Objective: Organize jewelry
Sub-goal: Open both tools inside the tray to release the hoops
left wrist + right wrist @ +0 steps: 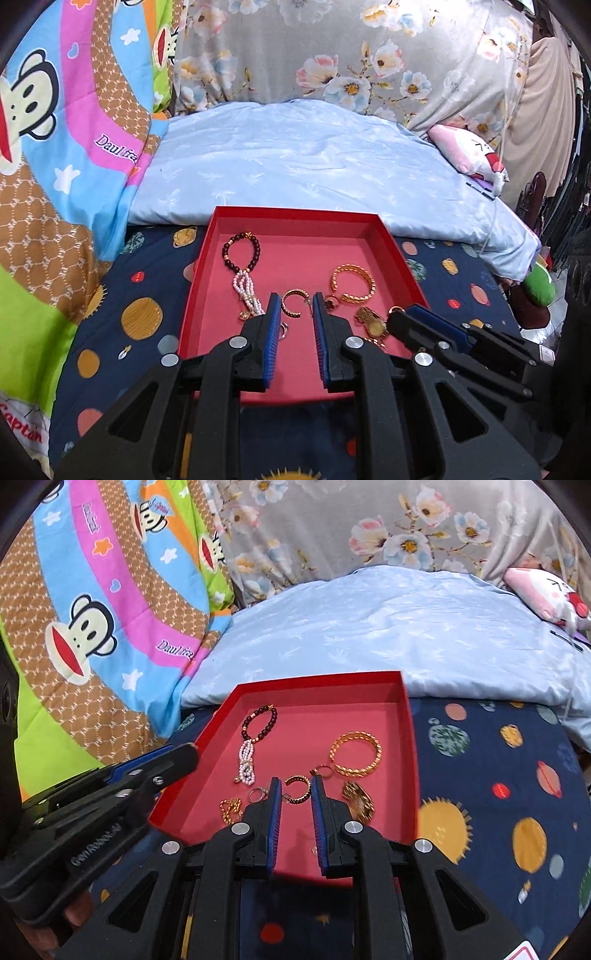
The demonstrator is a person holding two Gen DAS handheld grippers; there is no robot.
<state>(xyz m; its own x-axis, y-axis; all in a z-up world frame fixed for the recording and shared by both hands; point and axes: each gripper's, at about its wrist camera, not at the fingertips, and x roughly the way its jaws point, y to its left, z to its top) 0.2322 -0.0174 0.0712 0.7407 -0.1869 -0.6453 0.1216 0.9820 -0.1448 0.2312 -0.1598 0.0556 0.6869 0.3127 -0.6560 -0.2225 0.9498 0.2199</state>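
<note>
Both the left gripper and right gripper are hovering narrowly open and empty over the red tray, where the small open gold ring is looking light, stiff and slippery, best pinched across its band.

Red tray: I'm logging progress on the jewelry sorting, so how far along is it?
Done: the jewelry lies in the red tray, including a bead bracelet and gold bangle. In hand: nothing; the left gripper and right gripper are empty above it. Left: pieces near the front still lie bunched together.

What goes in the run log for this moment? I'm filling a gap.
stage: approach | left gripper: empty, jaws narrowly apart | right gripper: same | jewelry: all in red tray
</note>
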